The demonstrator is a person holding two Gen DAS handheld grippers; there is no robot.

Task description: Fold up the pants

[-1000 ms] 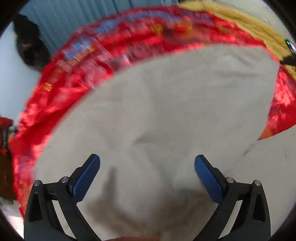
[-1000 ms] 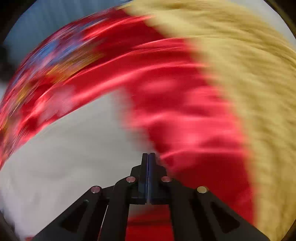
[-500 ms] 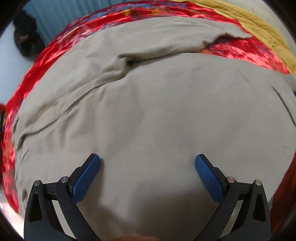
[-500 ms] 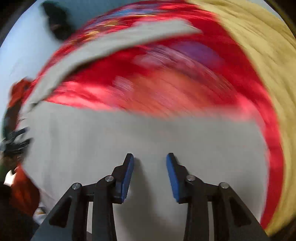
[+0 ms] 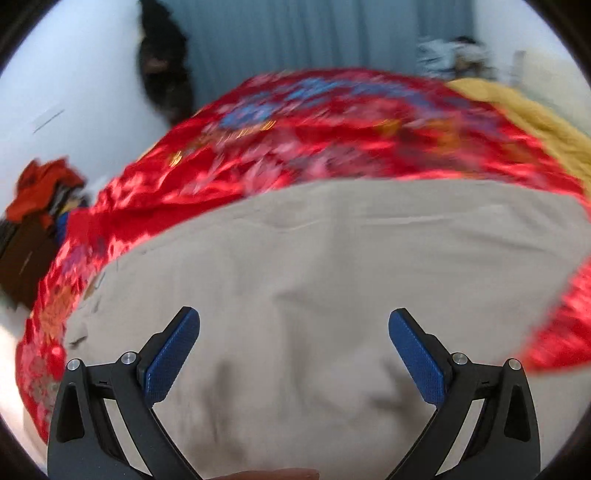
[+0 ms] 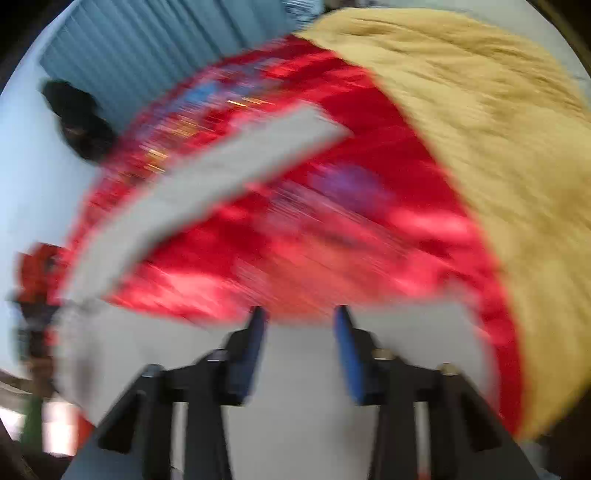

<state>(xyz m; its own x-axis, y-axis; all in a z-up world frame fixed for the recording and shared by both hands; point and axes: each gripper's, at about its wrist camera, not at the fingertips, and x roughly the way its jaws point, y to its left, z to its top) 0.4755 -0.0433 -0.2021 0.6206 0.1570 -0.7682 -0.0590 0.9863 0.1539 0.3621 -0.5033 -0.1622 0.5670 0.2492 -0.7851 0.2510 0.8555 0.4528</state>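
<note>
Beige pants [image 5: 332, 266] lie spread on a red patterned bedcover [image 5: 295, 147]. My left gripper [image 5: 293, 325] hovers over the cloth with its blue pads wide apart and nothing between them. In the blurred right wrist view the pants [image 6: 303, 387] fill the bottom, and one leg [image 6: 207, 184] stretches away to the upper right. My right gripper [image 6: 299, 317] sits above the near edge of the pants; its jaws are opening, with only flat cloth showing below the gap.
A mustard-yellow blanket [image 6: 480, 129] covers the bed's right side. A dark object [image 5: 162, 66] hangs before a blue curtain [image 5: 314, 33]. Red and orange clothes [image 5: 40, 184] are piled at the left beyond the bed edge.
My right gripper went from shut to partly open while swinging across the bed onto the pants. The left view shifted back and up, so more of the bedcover and the far wall shows.
</note>
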